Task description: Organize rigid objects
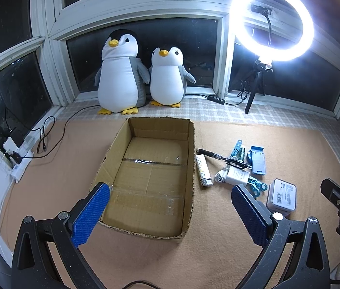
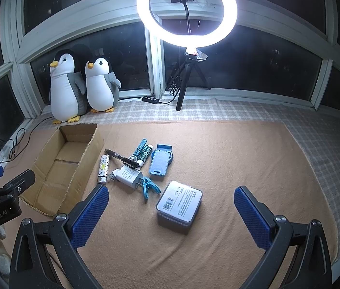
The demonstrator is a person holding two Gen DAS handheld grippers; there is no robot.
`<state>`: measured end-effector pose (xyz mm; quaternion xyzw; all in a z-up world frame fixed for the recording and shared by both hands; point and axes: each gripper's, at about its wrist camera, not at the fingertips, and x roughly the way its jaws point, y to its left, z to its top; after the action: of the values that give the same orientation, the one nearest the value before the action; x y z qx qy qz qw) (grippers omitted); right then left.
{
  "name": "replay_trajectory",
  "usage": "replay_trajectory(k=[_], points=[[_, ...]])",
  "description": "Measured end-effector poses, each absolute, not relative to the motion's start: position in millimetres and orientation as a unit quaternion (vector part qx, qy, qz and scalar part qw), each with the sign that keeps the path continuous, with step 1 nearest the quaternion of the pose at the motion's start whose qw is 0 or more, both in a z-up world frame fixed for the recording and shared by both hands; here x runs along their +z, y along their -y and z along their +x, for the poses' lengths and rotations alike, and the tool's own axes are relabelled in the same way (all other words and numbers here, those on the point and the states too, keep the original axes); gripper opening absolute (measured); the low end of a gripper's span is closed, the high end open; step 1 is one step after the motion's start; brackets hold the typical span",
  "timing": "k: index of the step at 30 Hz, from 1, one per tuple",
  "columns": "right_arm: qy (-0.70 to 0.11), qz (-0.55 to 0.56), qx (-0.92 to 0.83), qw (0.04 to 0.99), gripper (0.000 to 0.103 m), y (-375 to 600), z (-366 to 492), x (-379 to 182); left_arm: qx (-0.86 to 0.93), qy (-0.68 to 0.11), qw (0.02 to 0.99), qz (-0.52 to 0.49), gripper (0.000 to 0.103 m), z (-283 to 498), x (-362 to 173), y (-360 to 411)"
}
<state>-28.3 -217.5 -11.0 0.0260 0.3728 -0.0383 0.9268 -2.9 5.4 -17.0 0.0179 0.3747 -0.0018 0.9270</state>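
Note:
An open cardboard box (image 1: 191, 159) (image 2: 83, 159) lies empty on the tan mat. Right of it lies a cluster of small objects: a patterned lighter (image 1: 203, 170) (image 2: 103, 169), a black pen (image 1: 220, 157) (image 2: 121, 158), a white charger (image 1: 237, 176) (image 2: 128, 175), teal clips (image 1: 255, 186) (image 2: 148, 187), a blue phone stand (image 1: 258, 160) (image 2: 160, 160) and a square grey case with a label (image 1: 282, 196) (image 2: 179, 202). My left gripper (image 1: 170, 213) is open above the box's near end. My right gripper (image 2: 171, 213) is open above the grey case.
Two plush penguins (image 1: 119, 72) (image 2: 65, 85) stand at the window behind the box. A lit ring light on a tripod (image 1: 271, 22) (image 2: 186, 12) stands at the back. A power strip with cables (image 1: 22, 154) lies at the left edge.

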Motion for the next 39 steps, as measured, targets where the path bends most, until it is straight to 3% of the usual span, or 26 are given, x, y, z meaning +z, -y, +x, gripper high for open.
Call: replay_trajectory(k=[13,31,35,39], points=[[-0.382,0.029,-0.036,0.923,0.103,219,-26,-16,0.022,-0.386,0.922,0.016,0.102,5,-27,-27],[-0.397,0.035,-0.028,0.917,0.103,225,-19,-27,0.096,-0.414,0.905,-0.008,0.102,26,-60,-113],[-0.403,0.05,-0.023,0.914,0.103,233,-17,-32,0.109,-0.427,0.897,-0.018,0.1,37,-75,-133],[-0.413,0.064,-0.021,0.908,0.103,246,-16,-40,0.119,-0.446,0.887,-0.025,0.09,50,-93,-145]])
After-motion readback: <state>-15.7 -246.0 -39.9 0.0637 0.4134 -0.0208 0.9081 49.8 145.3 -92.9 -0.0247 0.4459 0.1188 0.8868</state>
